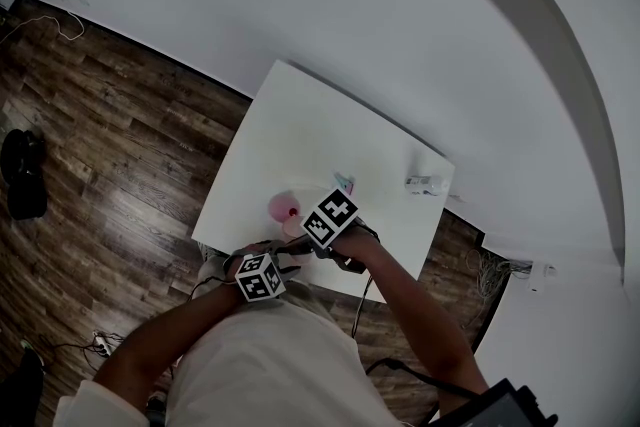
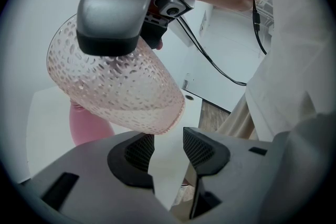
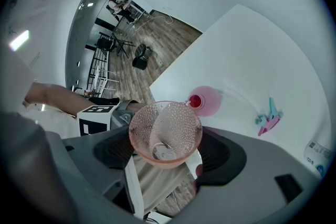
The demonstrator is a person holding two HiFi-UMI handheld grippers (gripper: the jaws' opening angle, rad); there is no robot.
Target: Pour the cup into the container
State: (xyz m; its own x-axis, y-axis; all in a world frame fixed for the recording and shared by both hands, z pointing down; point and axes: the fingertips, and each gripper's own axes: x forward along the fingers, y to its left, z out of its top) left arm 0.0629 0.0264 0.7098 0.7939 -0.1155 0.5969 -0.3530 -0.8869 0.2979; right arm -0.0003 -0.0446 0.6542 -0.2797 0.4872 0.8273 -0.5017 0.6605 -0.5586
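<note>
I hold the tilted cup (image 3: 165, 131) clamped in my right gripper (image 3: 167, 153), left gripper (image 2: 164, 150) parted and empty, and with the container (image 3: 206, 100) at 1 o'clock, its narrow mouth risks a spill onto the table (image 3: 252, 50)

Items shown, by count: one white table (image 1: 300, 130); one dimpled pink cup (image 3: 165, 131); one pink container (image 3: 209, 101); two grippers (left gripper (image 2: 164, 150), right gripper (image 3: 167, 152)); one small teal-and-pink object (image 3: 269, 119); one small white item (image 1: 427, 184) on the table.
</note>
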